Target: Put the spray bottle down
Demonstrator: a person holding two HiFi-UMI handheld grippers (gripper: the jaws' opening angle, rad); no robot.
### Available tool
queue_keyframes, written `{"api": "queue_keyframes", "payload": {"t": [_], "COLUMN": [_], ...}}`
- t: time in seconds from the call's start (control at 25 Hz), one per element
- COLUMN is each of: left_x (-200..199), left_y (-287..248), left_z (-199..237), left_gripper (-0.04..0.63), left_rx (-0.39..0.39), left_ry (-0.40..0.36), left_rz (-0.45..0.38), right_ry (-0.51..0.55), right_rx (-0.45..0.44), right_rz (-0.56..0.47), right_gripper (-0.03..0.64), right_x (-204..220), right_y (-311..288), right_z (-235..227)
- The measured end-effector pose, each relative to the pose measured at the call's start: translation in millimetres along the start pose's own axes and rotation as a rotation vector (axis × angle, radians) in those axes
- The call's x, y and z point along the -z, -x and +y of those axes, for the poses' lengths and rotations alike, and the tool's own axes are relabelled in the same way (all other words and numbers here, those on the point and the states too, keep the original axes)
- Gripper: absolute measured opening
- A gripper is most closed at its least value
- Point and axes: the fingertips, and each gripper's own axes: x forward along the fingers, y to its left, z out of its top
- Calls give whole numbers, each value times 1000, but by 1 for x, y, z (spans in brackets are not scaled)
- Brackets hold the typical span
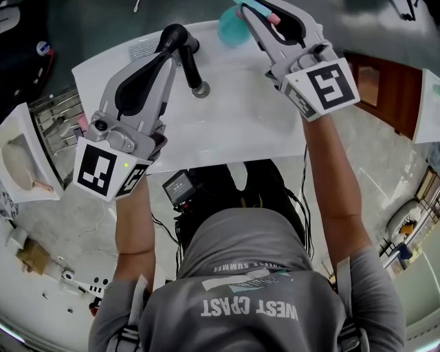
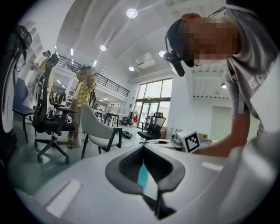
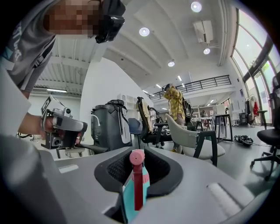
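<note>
Looks like a big open office with an upper level. The white ceiling (image 2: 87, 22) is high, with round spotlights (image 2: 131, 13) and an AC unit (image 2: 144, 61), and a railing (image 2: 111, 83) runs along the upper floor. Tall windows (image 2: 151, 105) at the far end let in loads of daylight. The floor (image 2: 60, 157) is smooth grey-green. A black office chair (image 2: 48, 118) and a white chair (image 2: 98, 129) with dark legs stand out on it. There's a white table (image 1: 227, 117) up front, and more desks and chairs further back.

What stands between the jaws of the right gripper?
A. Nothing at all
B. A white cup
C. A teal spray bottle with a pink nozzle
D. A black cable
C: in the right gripper view, the right gripper has its jaws closed on the teal spray bottle, whose pink nozzle rises between them.
</note>
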Motion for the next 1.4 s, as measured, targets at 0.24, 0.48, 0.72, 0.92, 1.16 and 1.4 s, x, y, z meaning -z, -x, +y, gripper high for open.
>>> {"api": "queue_keyframes", "payload": {"t": [0.24, 0.48, 0.72, 0.92, 1.16, 1.4], "left_x": [3, 0, -4, -7, -12, -27], "left_y": [1, 2, 6, 11, 19, 29], "left_z": [1, -3, -5, -8, -12, -22], "left_gripper": [2, 2, 2, 2, 2, 2], "left_rx": [-5, -7, -8, -11, -17, -24], "left_ry": [0, -3, -10, -17, -27, -39], "left_rz": [4, 3, -1, -6, -11, -21], "right_ry": [4, 6, 12, 8, 9, 15], "right_rx": [-11, -17, -35, -49, -58, -49], "right_rz": [6, 25, 57, 94, 94, 73], "right_gripper": [80, 95, 136, 185, 212, 213], "right_x": [8, 12, 17, 22, 21, 2], "right_y": [3, 10, 11, 14, 20, 33], "right_z": [12, 16, 24, 31, 35, 39]}}
